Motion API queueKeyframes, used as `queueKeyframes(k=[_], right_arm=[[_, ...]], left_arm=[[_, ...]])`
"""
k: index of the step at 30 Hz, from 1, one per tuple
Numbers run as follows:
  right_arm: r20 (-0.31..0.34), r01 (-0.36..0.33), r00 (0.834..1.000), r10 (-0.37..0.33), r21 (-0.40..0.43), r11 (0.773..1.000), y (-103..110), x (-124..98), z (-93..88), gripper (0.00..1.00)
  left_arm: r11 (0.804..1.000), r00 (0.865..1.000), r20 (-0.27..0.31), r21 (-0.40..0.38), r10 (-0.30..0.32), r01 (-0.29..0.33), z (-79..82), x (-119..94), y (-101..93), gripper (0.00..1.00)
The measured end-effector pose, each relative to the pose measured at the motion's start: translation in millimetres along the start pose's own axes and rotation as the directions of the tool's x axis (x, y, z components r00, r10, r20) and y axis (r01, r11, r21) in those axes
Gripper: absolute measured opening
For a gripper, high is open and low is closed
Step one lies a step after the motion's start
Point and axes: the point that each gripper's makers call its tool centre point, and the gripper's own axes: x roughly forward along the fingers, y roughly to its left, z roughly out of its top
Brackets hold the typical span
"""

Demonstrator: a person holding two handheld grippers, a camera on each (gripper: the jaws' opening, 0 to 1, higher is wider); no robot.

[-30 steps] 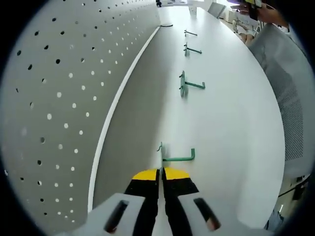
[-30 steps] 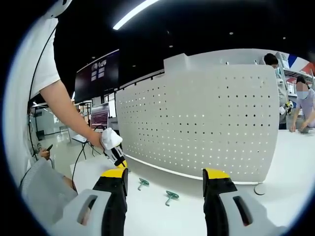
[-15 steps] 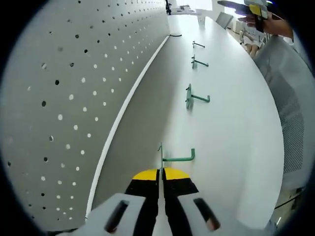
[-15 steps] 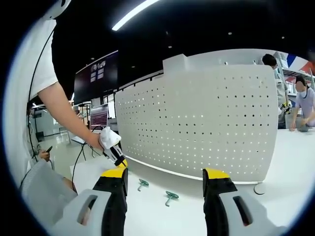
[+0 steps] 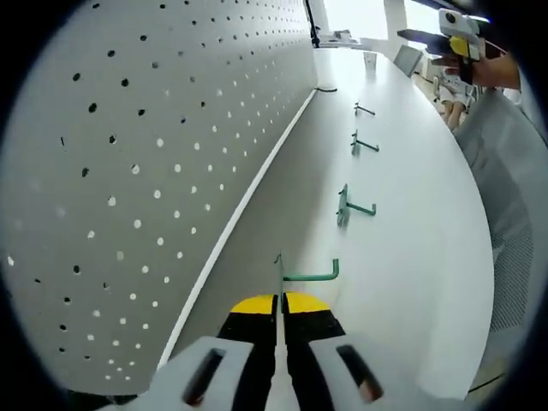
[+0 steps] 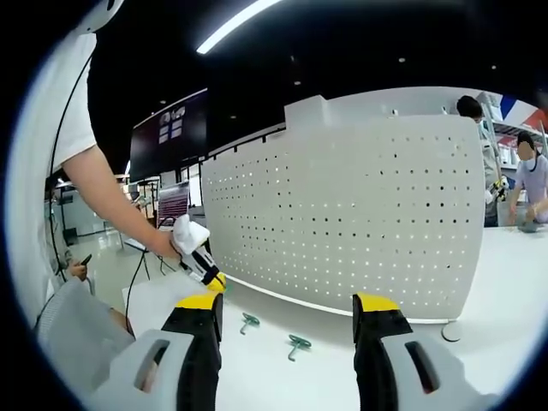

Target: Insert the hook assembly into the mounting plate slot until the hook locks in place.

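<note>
Left gripper (image 5: 280, 301) has its jaws pinched tight on the back plate of a green hook (image 5: 306, 274), whose arm juts sideways, so the mounting end can face the pegboard (image 5: 163, 154) standing just alongside on the white table (image 5: 419, 223). Three spare hooks (image 5: 349, 205) lie in a row farther along the table, near the board's foot. Right gripper (image 6: 287, 321) hangs back with jaws spread wide and empty, facing the pegboard (image 6: 360, 231), probably keeping everything in view.
</note>
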Motion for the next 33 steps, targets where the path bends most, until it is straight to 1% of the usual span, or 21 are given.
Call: queueKeyframes(k=[1, 6, 8, 14, 17, 19, 21, 26, 30, 31, 33], right_arm=[[0.001, 0.0, 1.0, 0.0, 0.0, 1.0, 0, 0, 0.4, 0.59], [0.004, -0.003, 1.0, 0.003, 0.003, 1.0, 2, 0, 0.3, 0.59], [0.005, -0.006, 1.0, 0.006, 0.001, 1.0, 3, 0, 1.0, 0.59], [0.013, -0.007, 1.0, 0.007, 0.005, 1.0, 3, 0, 4.3, 0.59], [0.02, -0.01, 1.0, 0.01, 0.002, 1.0, 5, 0, 8.1, 0.59], [0.022, -0.012, 1.0, 0.012, 0.001, 1.0, 5, 1, 9.2, 0.59], [0.024, -0.013, 1.0, 0.013, -0.001, 1.0, 6, 1, 10.9, 0.59], [0.034, -0.017, 0.999, 0.017, 0.0, 1.0, 8, 1, 14.7, 0.59], [0.04, -0.019, 0.999, 0.019, -0.002, 1.0, 10, 1, 17.2, 0.59], [0.041, -0.02, 0.999, 0.02, 0.0, 1.0, 10, 1, 17.7, 0.59], [0.042, -0.021, 0.999, 0.02, 0.005, 1.0, 11, 0, 18.0, 0.58]], left_arm=[[1.0, 1.0, 0.015, -0.007, 0.004, -0.004, 3.7, -2, -1.7, 0.02], [0.999, 0.999, 0.044, -0.026, 0.023, -0.022, 7.8, -3, -2.6, 0.02], [0.998, 0.997, 0.066, -0.061, 0.038, -0.034, 11.3, -6, -2.1, 0.02], [0.993, 0.989, 0.132, -0.097, 0.073, -0.06, 25.8, -14, -2.6, 0.02], [0.992, 0.985, 0.149, -0.109, 0.083, -0.067, 29.8, -17, -2.3, 0.02], [0.989, 0.981, 0.171, -0.132, 0.095, -0.073, 34.6, -20, -2.1, 0.02], [0.988, 0.976, 0.192, -0.135, 0.105, -0.079, 40.6, -23, -2.9, 0.02], [0.981, 0.96, 0.246, -0.172, 0.132, -0.091, 54.6, -31, -3.0, 0.02], [0.977, 0.946, 0.289, -0.192, 0.15, -0.097, 66.5, -39, -4.3, 0.02], [0.975, 0.939, 0.307, -0.2, 0.156, -0.096, 71.3, -41, -5.2, 0.02], [0.972, 0.931, 0.325, -0.214, 0.166, -0.099, 76.1, -44, -6.1, 0.02]])
